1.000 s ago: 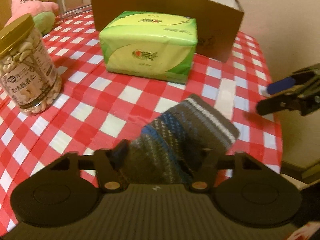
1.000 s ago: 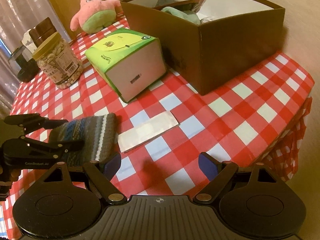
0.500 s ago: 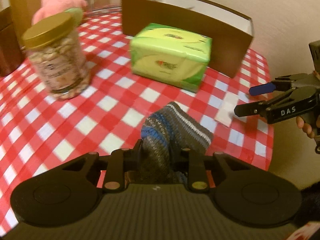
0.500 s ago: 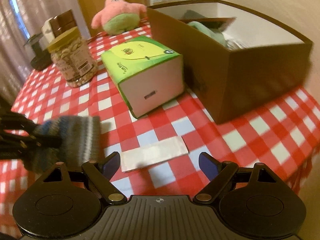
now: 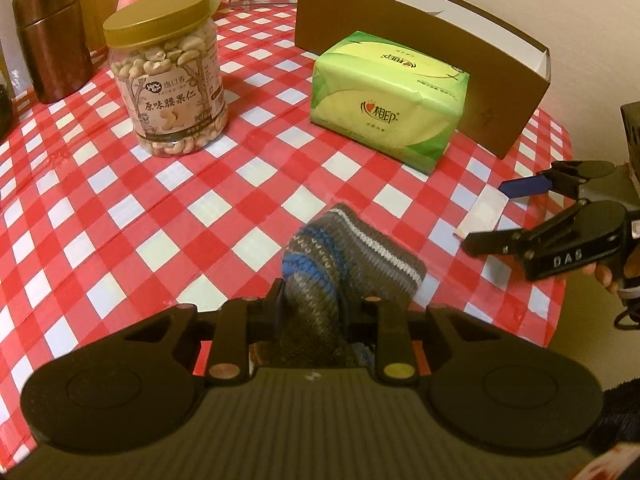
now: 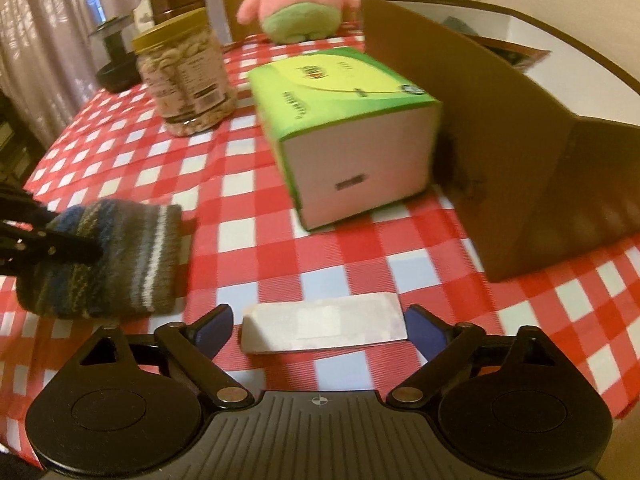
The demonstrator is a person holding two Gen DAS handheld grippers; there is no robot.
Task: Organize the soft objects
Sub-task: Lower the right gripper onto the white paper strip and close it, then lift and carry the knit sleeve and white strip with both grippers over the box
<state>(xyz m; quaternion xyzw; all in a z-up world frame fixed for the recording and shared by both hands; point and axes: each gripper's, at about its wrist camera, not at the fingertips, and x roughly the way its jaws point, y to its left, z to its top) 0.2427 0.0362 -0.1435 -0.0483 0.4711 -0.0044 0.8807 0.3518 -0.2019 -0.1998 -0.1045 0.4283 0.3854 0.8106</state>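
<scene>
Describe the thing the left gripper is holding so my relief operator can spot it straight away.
Start at the big brown cardboard box at the far side of the red-checked tablecloth, then come toward the camera past the green tissue pack. The left gripper is shut on a knitted sock, held clear of the cloth. It is the only woolly item: grey-brown with blue bands and a white stripe.

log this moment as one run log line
left gripper: shut on knit sock | right gripper: open, paper strip between fingers | brown box: ahead
</scene>
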